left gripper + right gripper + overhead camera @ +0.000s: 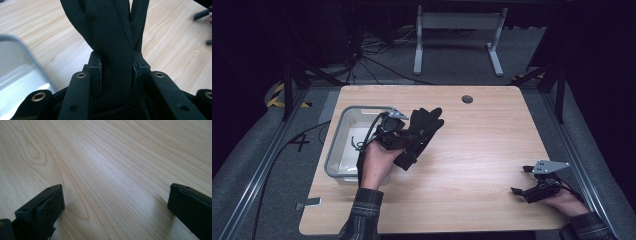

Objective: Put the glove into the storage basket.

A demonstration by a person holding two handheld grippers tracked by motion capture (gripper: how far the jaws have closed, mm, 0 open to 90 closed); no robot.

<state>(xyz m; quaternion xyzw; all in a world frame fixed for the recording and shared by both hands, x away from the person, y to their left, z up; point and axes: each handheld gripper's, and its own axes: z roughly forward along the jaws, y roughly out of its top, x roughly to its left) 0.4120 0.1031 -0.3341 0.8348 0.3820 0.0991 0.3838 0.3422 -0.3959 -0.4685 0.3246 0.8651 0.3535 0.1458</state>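
Black fabric, a glove [421,131], hangs clamped in the left gripper [404,131] above the table [472,150], just right of the grey tub [343,145]. In the left gripper view both pads pinch the glove [116,50] at mid-length; its fingertips are cut off at the top edge and its cuff is hidden among the black jaw parts. A dark cable lies in the tub, hard to make out. Well apart, near the table's right edge, the right gripper [519,180] rests with jaws wide apart on bare wood.
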